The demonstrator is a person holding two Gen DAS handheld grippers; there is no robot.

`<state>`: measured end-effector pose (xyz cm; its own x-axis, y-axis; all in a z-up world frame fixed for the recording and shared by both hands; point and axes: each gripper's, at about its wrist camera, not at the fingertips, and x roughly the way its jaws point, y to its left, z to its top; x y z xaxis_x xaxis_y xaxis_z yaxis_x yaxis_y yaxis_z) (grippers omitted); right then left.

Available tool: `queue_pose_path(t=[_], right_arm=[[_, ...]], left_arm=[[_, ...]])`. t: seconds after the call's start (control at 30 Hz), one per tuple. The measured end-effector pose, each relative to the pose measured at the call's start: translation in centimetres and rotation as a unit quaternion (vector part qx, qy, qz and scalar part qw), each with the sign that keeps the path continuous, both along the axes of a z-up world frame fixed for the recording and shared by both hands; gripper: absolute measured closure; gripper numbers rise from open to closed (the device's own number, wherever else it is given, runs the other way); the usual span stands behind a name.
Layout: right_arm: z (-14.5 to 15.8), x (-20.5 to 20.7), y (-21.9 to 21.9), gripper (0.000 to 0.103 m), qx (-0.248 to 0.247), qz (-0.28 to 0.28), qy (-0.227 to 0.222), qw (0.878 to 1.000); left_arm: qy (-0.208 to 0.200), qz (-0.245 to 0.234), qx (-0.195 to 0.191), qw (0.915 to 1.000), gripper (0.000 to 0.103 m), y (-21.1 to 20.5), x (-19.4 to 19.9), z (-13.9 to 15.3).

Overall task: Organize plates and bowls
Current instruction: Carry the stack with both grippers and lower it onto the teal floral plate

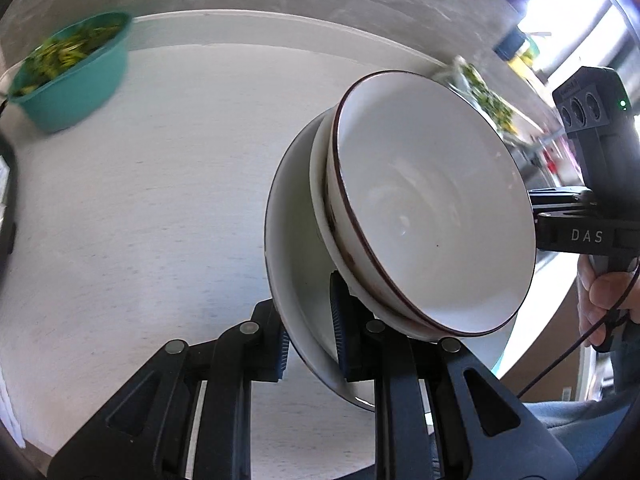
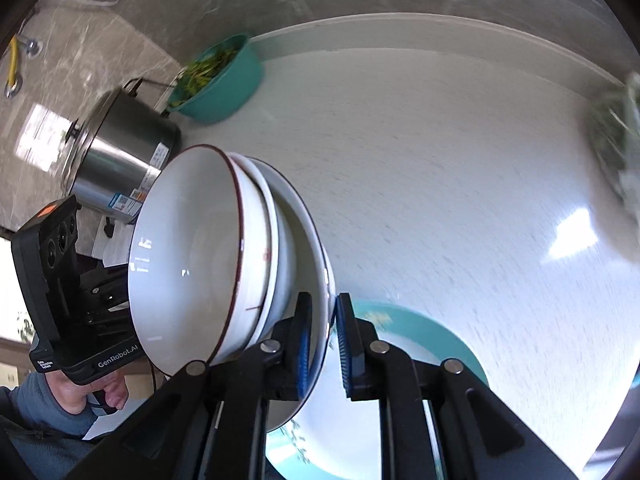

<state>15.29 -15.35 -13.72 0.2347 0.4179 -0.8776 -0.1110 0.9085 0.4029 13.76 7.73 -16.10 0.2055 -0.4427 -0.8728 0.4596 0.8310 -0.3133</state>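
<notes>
A nested stack of white bowls (image 1: pixel 432 200), the top one rimmed in dark red, hangs tilted above the white table (image 1: pixel 140 200). My left gripper (image 1: pixel 310 332) is shut on the rim of the lowest, widest bowl, one blue pad inside and one outside. In the right wrist view the same stack (image 2: pixel 192 256) is held from the opposite side, with my right gripper (image 2: pixel 324 344) shut on that wide bowl's rim. Each view shows the other gripper past the stack: the right gripper (image 1: pixel 540 216) and the left gripper (image 2: pixel 116 296), both with fingertips hidden by the bowls.
A teal bowl of green vegetables (image 1: pixel 76 76) (image 2: pixel 224 84) stands at the table's far side beside a steel pot (image 2: pixel 116 160). A teal-rimmed plate (image 2: pixel 452 344) lies on the table under my right gripper. Loose greens (image 1: pixel 484 92) (image 2: pixel 616 136) sit at the far edge.
</notes>
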Motion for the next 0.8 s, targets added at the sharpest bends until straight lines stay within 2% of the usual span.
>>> queue_pose_path(t=[0.4, 0.67, 0.8], right_arm=[[-1.6, -5.8, -5.4, 0.088, 0.011, -0.094, 0.016, 0.995], [-3.3, -7.7, -7.1, 0.088, 0.015, -0.118, 0.029, 0.993], [-3.9, -8.3, -7.7, 0.088, 0.019, -0.123, 0.032, 0.992]], left_arm=[[0.026, -0.107, 0.016, 0.9938, 0.087, -6.4, -3.9, -2.4], [0.035, -0.140, 0.031, 0.9890, 0.087, -7.9, -5.8, -4.3], [0.037, -0.149, 0.038, 0.9874, 0.086, -8.8, -5.6, -4.8]])
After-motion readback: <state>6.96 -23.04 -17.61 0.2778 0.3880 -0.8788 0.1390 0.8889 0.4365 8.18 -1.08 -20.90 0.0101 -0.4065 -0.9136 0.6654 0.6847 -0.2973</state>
